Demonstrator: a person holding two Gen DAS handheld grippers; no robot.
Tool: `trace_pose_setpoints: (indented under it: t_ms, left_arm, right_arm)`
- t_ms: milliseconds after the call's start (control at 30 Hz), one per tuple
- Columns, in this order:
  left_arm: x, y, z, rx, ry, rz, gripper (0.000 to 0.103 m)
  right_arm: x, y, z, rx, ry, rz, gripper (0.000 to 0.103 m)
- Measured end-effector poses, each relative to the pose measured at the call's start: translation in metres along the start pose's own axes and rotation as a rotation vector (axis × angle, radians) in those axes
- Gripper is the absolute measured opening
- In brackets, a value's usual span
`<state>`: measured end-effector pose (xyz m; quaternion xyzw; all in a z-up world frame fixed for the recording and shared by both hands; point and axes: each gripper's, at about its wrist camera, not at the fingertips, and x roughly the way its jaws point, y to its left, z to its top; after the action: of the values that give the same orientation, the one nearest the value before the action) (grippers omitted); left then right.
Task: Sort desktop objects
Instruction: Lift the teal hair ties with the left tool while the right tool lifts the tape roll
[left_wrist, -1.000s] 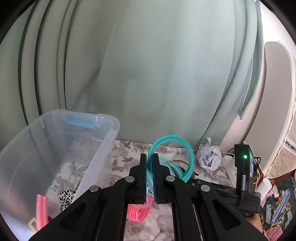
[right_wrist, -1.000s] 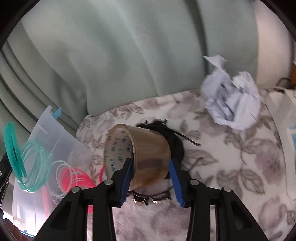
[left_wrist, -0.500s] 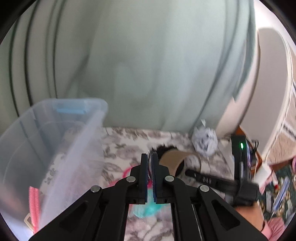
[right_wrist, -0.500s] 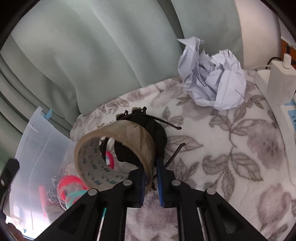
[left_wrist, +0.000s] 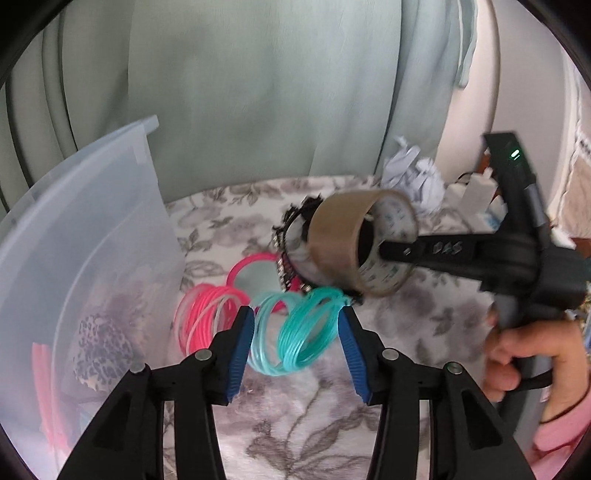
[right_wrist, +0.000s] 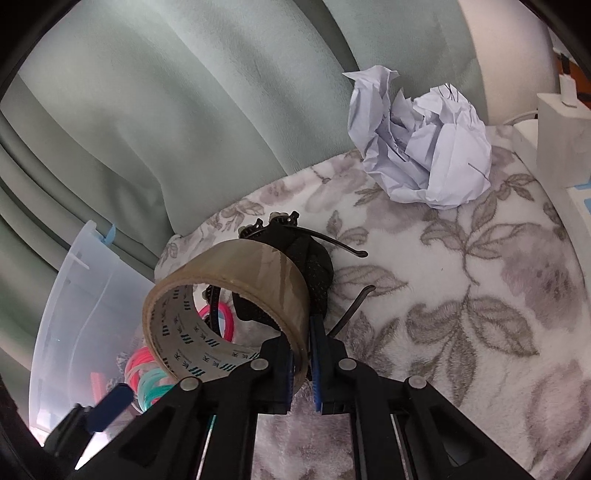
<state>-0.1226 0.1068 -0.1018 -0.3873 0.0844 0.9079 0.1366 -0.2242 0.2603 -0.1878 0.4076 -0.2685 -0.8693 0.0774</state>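
Sorting partly done, we judge: clear bin (left_wrist: 92, 236) holds some items. Left gripper (left_wrist: 295, 354), jaws just opened, straddles teal rings (left_wrist: 306, 332) lying on the cloth. Right gripper (right_wrist: 303, 373) pinches tape roll (right_wrist: 236, 280) wall; crumpled paper (right_wrist: 421, 147) remains.

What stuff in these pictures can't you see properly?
- Clear bin, left wrist view: its frosted wall blurs the things inside, and the picture edge cuts it off.
- Black hair accessory, both views: the tape roll held in the right tool covers most of it.
- Crumpled paper, left wrist view: small and blurred.
- Teal rings, right wrist view: partly behind the tool's black arm.
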Motion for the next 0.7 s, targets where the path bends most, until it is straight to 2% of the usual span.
trace_pose_setpoints:
  t_ms: [133, 267, 333, 400, 467, 700]
  left_arm:
    - [0.011, 0.000, -0.006, 0.021, 0.012, 0.094, 0.048]
    - [0.020, 0.004, -0.008, 0.000, 0.019, 0.147, 0.047]
    - [0.020, 0.007, -0.008, -0.015, 0.013, 0.162, 0.038]
    - [0.020, 0.010, -0.007, -0.020, 0.003, 0.183, 0.019]
    - [0.020, 0.014, -0.007, -0.032, -0.001, 0.185, 0.009]
    - [0.007, 0.026, -0.011, -0.089, -0.015, 0.139, 0.005]
  right_arm:
    - [0.001, -0.002, -0.001, 0.002, -0.003, 0.004, 0.008]
    - [0.002, -0.002, -0.002, 0.006, 0.001, 0.005, 0.008]
    - [0.002, -0.002, -0.002, 0.008, 0.002, 0.006, 0.008]
    - [0.002, -0.001, -0.002, 0.011, 0.003, 0.004, 0.008]
    - [0.002, 0.001, -0.003, 0.014, 0.005, 0.004, 0.008]
    - [-0.010, 0.009, -0.008, 0.039, 0.005, 0.029, 0.008]
